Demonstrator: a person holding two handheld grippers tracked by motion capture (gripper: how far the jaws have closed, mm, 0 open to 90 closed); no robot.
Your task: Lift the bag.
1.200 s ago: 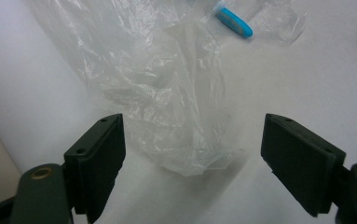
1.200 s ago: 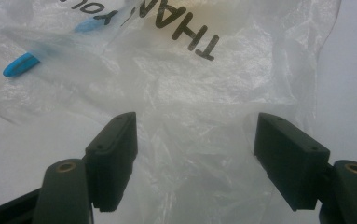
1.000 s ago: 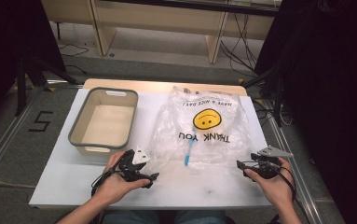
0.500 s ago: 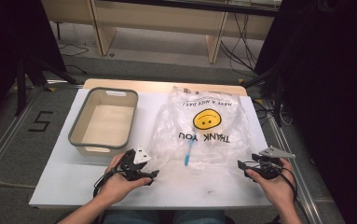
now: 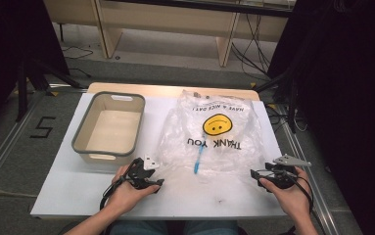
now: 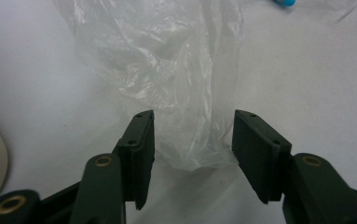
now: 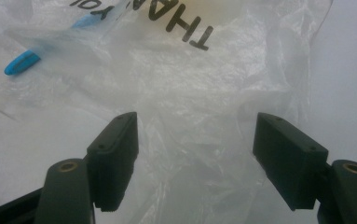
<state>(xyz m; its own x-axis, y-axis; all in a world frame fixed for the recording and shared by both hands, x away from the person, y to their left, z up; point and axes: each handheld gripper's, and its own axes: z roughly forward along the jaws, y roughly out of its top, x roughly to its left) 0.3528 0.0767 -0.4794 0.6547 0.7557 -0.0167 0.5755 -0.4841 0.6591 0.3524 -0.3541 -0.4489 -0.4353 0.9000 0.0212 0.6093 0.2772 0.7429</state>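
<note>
left gripper (image 6: 192, 140) fingers, just closing, straddle the bag (image 5: 214, 132) corner unclamped; right gripper (image 7: 195, 154) fingers wide apart. thin film could slip out on the counter (image 5: 77, 191).

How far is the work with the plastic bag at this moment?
Done: nothing lifted; the plastic bag lies flat on the table. In hand: the left claw has just been closing around a bag corner, not pressing yet. The right claw stands open over the other corner. Left: gripping, lifting.
</note>
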